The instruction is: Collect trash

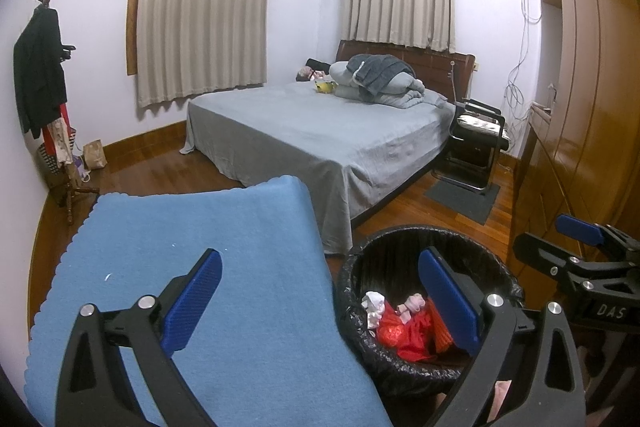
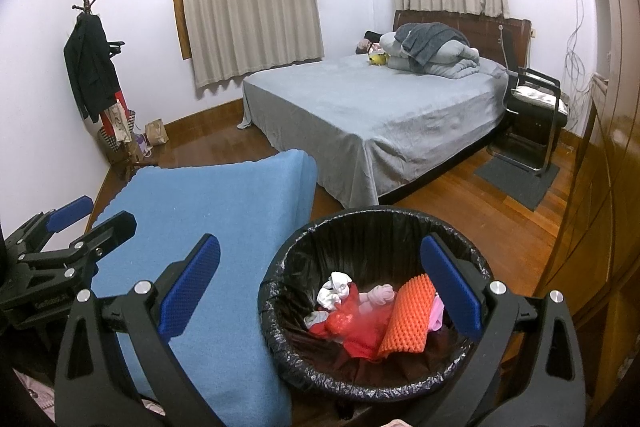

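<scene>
Right wrist view shows the right gripper [image 2: 320, 291] hanging above the bin [image 2: 280, 267], fingers spread wide and holding nothing. The trash [image 2: 360, 319], white crumpled tissues, a red bag and an orange foam piece, lies at the bottom of the black liner. The left gripper [image 1: 320, 299], fingers also spread and empty, hovers over the edge of the blue-covered desk [image 1: 180, 267], which looks bare. The collecting seems finished; a last scan of the desk before withdrawing would be wise, keeping both tools clear of the liner rim.
</scene>
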`<action>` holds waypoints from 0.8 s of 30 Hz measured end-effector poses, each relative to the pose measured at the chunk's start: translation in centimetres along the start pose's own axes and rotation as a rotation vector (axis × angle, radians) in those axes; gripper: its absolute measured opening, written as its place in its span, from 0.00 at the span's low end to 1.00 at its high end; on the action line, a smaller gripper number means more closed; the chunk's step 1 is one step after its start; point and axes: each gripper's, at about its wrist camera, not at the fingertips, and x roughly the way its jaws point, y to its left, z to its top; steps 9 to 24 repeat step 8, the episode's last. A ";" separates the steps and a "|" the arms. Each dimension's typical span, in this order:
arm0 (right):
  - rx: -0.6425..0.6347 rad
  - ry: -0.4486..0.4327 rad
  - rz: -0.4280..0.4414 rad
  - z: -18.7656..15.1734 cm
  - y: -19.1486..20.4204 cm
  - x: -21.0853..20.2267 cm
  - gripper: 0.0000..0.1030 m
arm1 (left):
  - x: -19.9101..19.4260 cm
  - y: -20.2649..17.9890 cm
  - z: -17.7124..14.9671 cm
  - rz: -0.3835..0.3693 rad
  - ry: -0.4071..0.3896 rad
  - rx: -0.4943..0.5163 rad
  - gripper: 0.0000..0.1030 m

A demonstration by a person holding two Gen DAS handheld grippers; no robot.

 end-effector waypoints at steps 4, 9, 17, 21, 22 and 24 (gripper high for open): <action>0.000 0.001 0.001 0.0 0.0 0.0 0.95 | 0.1 -0.2 -0.5 -0.004 0.002 0.005 0.94; 0.000 0.002 0.001 0.0 0.2 -0.1 0.95 | 0.0 -0.2 -0.8 -0.003 0.003 0.006 0.94; 0.000 0.002 0.001 0.0 0.2 -0.1 0.95 | 0.0 -0.2 -0.8 -0.003 0.003 0.006 0.94; 0.000 0.002 0.001 0.0 0.2 -0.1 0.95 | 0.0 -0.2 -0.8 -0.003 0.003 0.006 0.94; 0.000 0.002 0.001 0.0 0.2 -0.1 0.95 | 0.0 -0.2 -0.8 -0.003 0.003 0.006 0.94; 0.000 0.002 0.001 0.0 0.2 -0.1 0.95 | 0.0 -0.2 -0.8 -0.003 0.003 0.006 0.94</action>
